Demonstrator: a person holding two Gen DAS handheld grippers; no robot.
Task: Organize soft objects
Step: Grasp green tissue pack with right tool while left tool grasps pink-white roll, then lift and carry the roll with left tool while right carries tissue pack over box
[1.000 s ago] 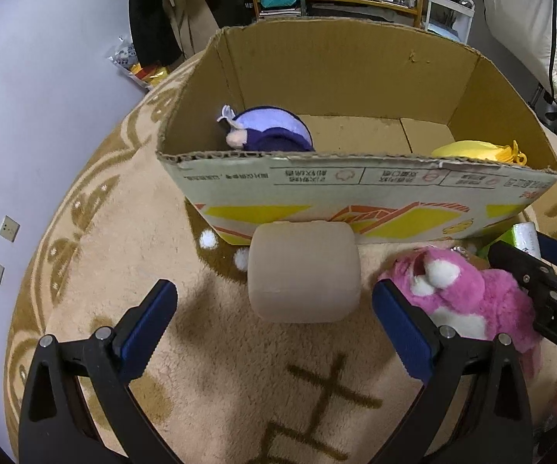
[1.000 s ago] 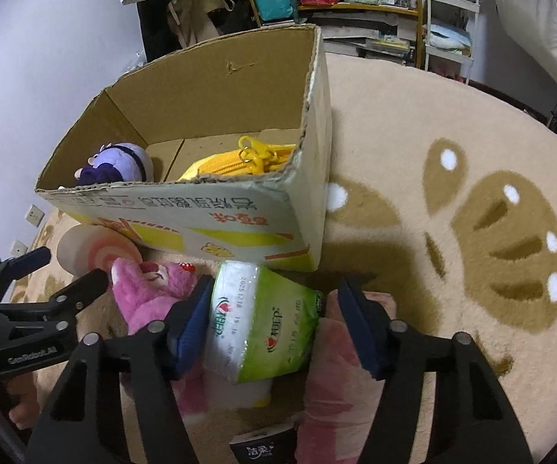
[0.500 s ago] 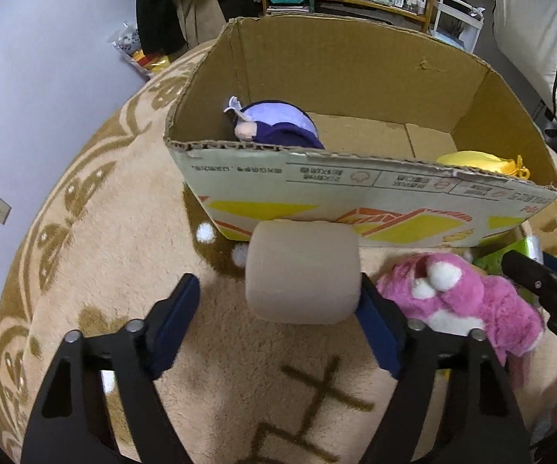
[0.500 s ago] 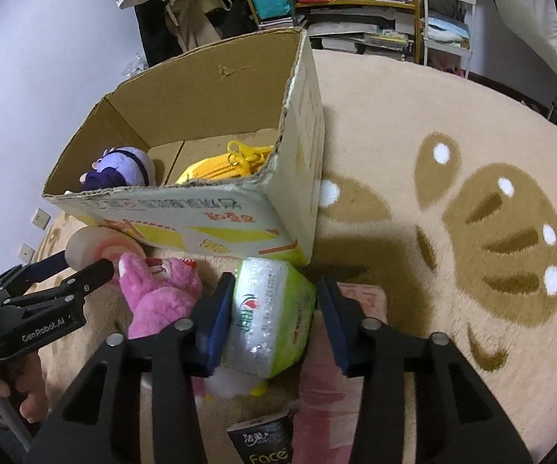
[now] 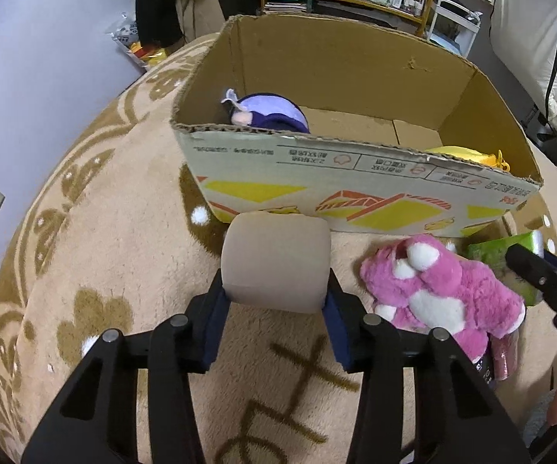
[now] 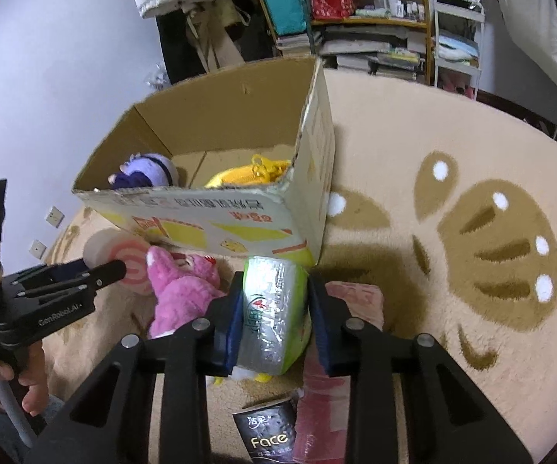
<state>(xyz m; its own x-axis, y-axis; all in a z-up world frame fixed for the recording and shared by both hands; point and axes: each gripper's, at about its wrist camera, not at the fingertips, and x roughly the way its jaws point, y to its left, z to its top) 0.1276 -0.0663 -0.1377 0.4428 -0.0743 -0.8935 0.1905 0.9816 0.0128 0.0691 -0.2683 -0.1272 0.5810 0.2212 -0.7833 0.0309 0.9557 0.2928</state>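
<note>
My left gripper is shut on a beige swiss-roll plush in front of the cardboard box. It also shows in the right wrist view, with its pink spiral end. My right gripper is shut on a green tissue pack near the box corner. A pink plush bear lies on the rug between the two grippers. In the box are a purple plush and a yellow plush.
A beige patterned rug covers the floor. Pink packs and a black Face pack lie under my right gripper. Shelves and clutter stand behind the box. The wall is at the left.
Both grippers have closed: the left onto the roll plush, the right onto the tissue pack. Both views have risen a little and pulled back from the box.
</note>
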